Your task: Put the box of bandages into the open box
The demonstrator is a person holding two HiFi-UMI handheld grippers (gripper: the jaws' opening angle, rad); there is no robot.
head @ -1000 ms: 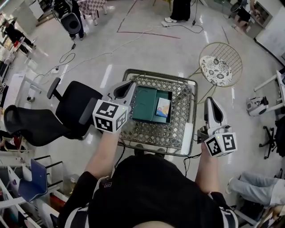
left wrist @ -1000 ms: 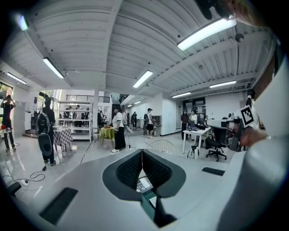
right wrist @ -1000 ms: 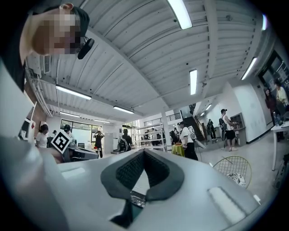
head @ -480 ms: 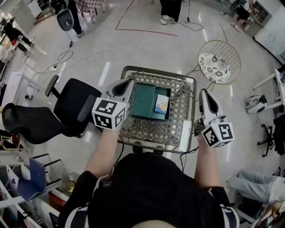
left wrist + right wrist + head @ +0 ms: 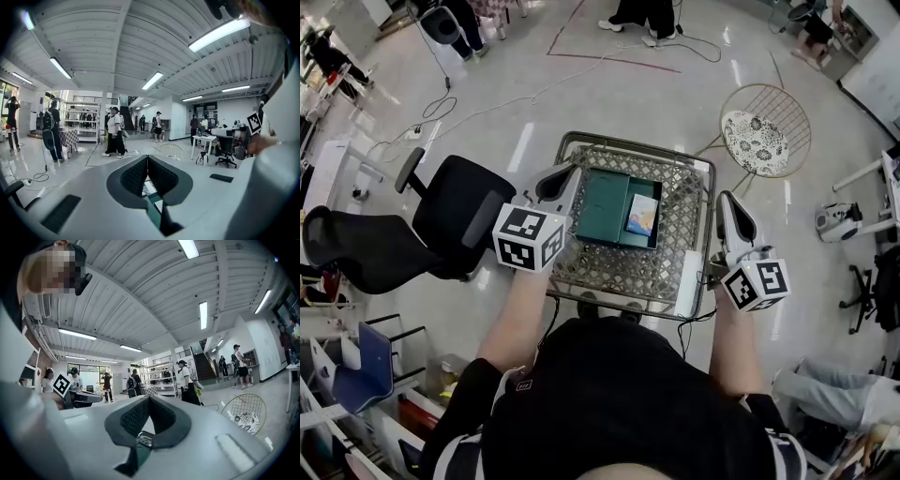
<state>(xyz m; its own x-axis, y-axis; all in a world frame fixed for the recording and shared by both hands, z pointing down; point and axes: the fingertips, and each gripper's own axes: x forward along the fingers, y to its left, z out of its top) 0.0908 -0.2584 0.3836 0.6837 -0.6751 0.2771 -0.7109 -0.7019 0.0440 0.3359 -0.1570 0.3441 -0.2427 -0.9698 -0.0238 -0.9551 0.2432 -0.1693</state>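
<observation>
- One metal lattice tabletop [image 5: 628, 267] sits right below the person, with a black office chair [image 5: 441, 225] to its left and a round wire chair [image 5: 764, 131] beyond its far right corner.
- On it lies the green open box [image 5: 605, 206].
- The left claw [image 5: 567, 173] is clenched on nothing, just beside the open box's left edge. The right claw [image 5: 722, 199] is also clenched and empty, off the tabletop's right side.
- Smallest of all, the box of bandages [image 5: 642, 216] lies inside the open box, in its right half.
</observation>
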